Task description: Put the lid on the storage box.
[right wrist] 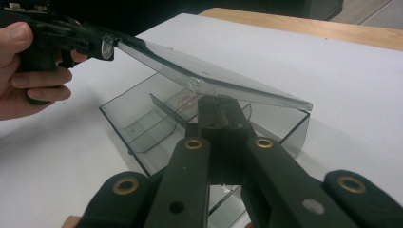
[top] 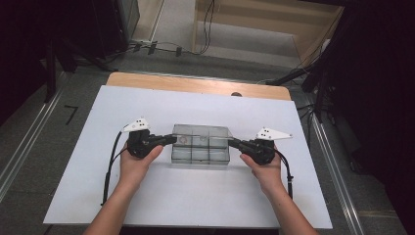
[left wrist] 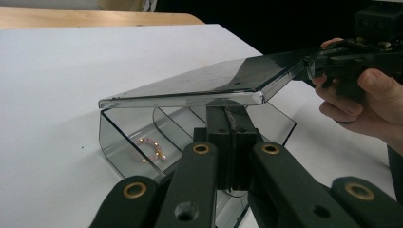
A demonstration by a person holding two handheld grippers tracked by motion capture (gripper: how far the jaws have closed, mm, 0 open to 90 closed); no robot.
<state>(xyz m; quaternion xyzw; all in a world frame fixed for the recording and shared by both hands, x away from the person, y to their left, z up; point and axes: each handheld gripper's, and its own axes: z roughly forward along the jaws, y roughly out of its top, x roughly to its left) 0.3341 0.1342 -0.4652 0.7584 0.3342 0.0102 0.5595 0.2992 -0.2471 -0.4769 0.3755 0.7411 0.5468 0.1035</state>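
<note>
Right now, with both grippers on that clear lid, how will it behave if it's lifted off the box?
The lid looks like a stiff, thin plastic sheet, so probably light. Its glossy surface may slip between the left gripper and right gripper, each pinching only an edge. The box beneath may shift easily.

The white surface (top: 195,196) is evenly and brightly lit from above, while the surroundings are left dark. Glare is seen on the lid (left wrist: 214,80); the near gripper arms are blurred.

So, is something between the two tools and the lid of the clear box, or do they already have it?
Nothing visible stands between. The left tool is shut on the left edge of the lid, the right tool on its right edge, and the lid hangs above the compartment box.
</note>
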